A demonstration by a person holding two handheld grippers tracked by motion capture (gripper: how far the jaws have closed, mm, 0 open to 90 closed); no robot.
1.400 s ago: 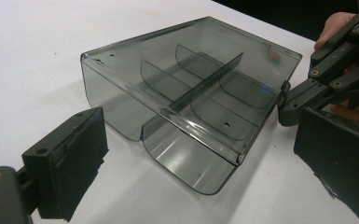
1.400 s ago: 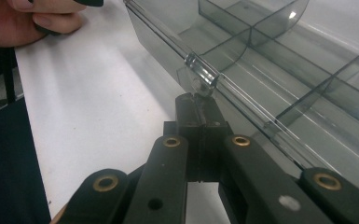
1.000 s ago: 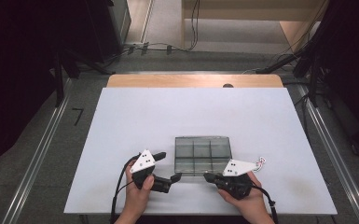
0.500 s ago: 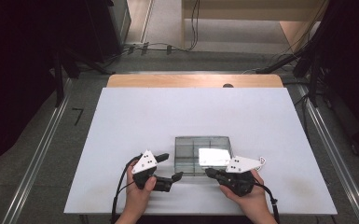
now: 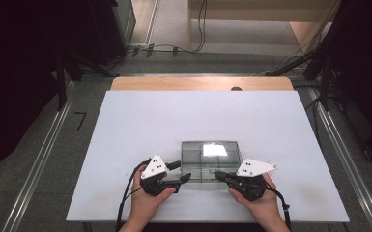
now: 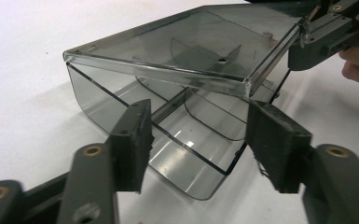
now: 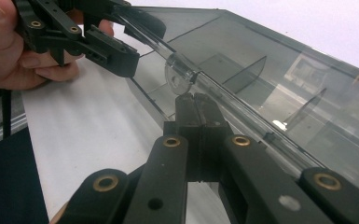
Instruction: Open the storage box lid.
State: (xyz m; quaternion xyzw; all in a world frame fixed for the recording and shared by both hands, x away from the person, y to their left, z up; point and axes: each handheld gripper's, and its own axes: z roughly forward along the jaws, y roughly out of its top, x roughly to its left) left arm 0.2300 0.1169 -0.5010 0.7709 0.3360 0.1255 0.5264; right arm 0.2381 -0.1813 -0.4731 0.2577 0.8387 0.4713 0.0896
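My left gripper (image 5: 186, 178) sits near the front edge of the white table (image 5: 125, 125), its fingers (image 6: 130, 140) spread wide. In the left gripper view they straddle the near corner of the smoky clear plastic box (image 6: 168, 126) without touching it, one finger on either side. The box stands on the table close to the front edge, a little right of the middle, between my two hands. Its lid (image 6: 182, 46) is tilted up off the body, and through the gap I can see the thin dividers (image 6: 168, 107) that split the inside into compartments.

My right gripper (image 5: 218, 175) comes at the box from the other side. In the right gripper view its fingers (image 7: 196, 112) are pressed together with no gap between them, their tips right under the small round tab (image 7: 179, 77) on the lid's front rim. Whether they pinch the rim or only push up beneath it, I cannot tell. My left hand (image 7: 14, 51) and its gripper show farther off along the same raised edge.

A bright patch of light lies on the lid in the high view, and my right hand (image 5: 258, 205) wraps the gripper just short of the table's front edge
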